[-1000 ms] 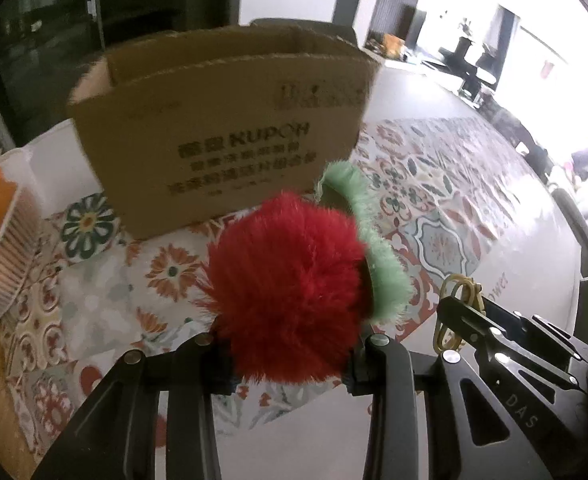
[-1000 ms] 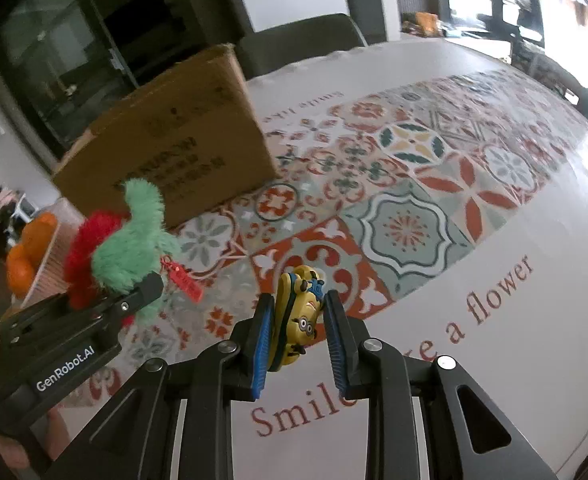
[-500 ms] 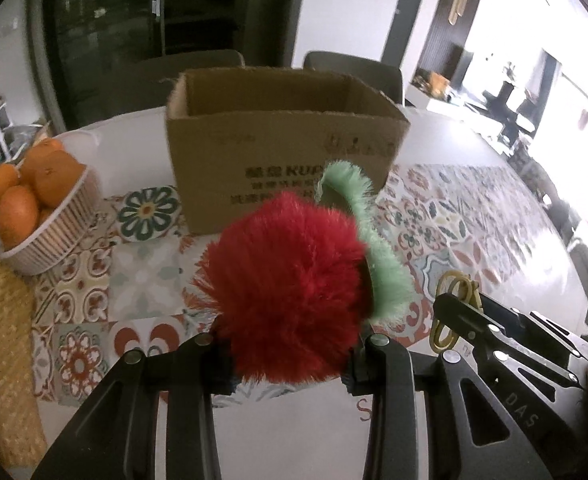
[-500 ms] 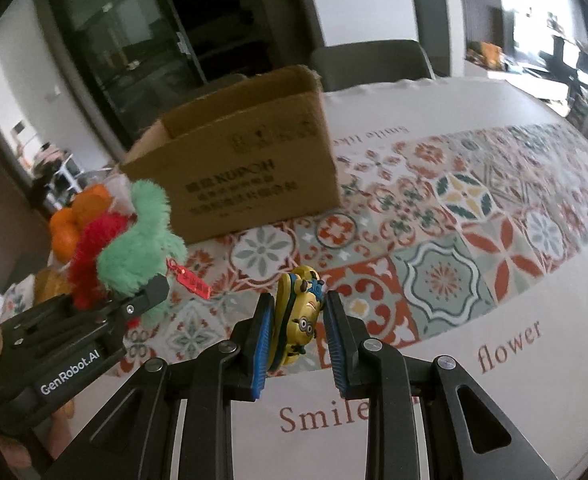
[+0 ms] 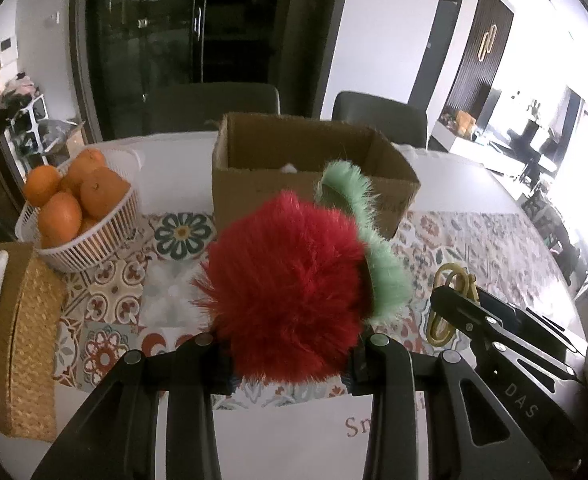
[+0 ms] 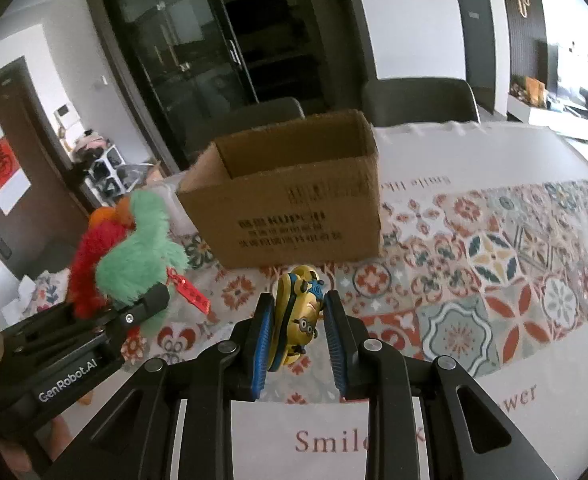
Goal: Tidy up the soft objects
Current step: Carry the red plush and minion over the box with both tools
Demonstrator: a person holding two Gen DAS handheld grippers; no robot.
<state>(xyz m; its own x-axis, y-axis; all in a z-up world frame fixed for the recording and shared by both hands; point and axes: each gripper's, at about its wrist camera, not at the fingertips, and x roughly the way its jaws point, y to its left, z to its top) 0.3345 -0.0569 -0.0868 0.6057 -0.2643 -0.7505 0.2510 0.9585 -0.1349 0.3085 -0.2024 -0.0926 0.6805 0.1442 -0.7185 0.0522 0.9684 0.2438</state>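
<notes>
Currently we hold the red plush pompom [image 5: 290,296] between the fingers of the left gripper [image 5: 290,360], which are clamped on its lower half; a mint-green furry part [image 5: 374,256] curls along its right side, and a red tag [image 6: 188,294] hangs from it in the right wrist view. We hold it above the table, on the near side of the cardboard box [image 5: 314,168]. In the right gripper [image 6: 298,336] we grip a small yellow minion toy [image 6: 300,312] between the blue pads [image 6: 264,344]; the toy is tilted, also raised clear of the table on the near side of the box. A gold clasp [image 5: 446,300] shows at the tip of the right gripper in the left wrist view.

We see the box standing open-topped on the patterned tablecloth [image 6: 494,272], with something white just visible inside it; what it is we cannot tell. Left of the box a white basket [image 5: 90,236] contains oranges [image 5: 74,196]. Nearer than the basket and further left of the box lies a woven straw case [image 5: 24,336]. Behind the box stand two dark chairs [image 5: 378,118], and behind those a dark glass cabinet [image 5: 198,40]
</notes>
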